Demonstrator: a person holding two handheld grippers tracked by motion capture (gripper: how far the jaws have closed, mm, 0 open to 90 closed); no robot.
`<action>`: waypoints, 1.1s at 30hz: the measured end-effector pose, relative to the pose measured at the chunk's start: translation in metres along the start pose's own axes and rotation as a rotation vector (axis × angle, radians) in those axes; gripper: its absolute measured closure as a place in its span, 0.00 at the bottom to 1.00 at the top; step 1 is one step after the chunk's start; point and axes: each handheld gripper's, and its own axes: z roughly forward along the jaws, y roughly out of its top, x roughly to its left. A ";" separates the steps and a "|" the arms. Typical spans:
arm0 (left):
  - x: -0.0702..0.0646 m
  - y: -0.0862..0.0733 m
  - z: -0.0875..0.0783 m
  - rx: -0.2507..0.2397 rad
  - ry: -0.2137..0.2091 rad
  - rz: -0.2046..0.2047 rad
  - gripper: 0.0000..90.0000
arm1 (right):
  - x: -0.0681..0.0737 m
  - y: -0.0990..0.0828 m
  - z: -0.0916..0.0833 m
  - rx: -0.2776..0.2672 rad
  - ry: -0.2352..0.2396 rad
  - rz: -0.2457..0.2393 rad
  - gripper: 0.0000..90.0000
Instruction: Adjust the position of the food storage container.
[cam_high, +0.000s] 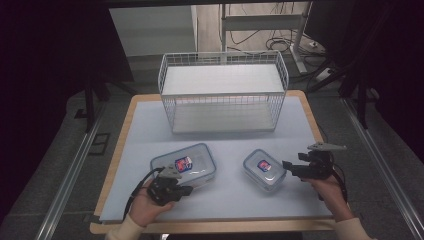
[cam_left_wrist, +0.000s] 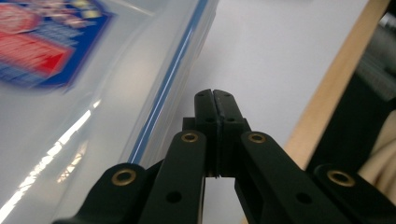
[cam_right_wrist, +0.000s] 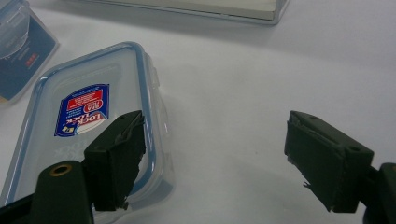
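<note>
The large box (cam_high: 184, 165) lies flat on the worktop (cam_high: 140, 130), in front of the rack (cam_high: 223, 92) and toward its left end. Its clear lid has a blue rim and a red-and-blue label. The left claw (cam_high: 186, 189) sits at the box's near edge; in the left gripper view its jaws are pressed together with nothing between them, their tips just beside the box's (cam_left_wrist: 70, 93) side wall, over bare worktop.

The small box (cam_high: 264, 169), lidded and labelled the same way, lies flat to the right of the large one, in front of the rack's right half and apart from the large box. The right claw (cam_high: 286, 166) is at its right side, jaws spread wide. In the right gripper view one jaw overlaps the small box's (cam_right_wrist: 84, 121) lid edge, the other stands well off over bare worktop; nothing is pinched.
</note>
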 end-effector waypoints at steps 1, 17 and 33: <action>0.003 -0.003 -0.009 -0.025 0.005 -0.020 1.00 | 0.000 0.000 -0.001 -0.002 -0.001 0.002 0.22; 0.065 -0.058 -0.071 -0.140 0.161 -0.299 1.00 | -0.005 0.001 -0.006 -0.021 -0.018 0.010 0.22; 0.090 -0.056 -0.030 -0.065 0.122 -0.371 1.00 | -0.003 0.002 -0.006 -0.025 -0.017 0.010 0.22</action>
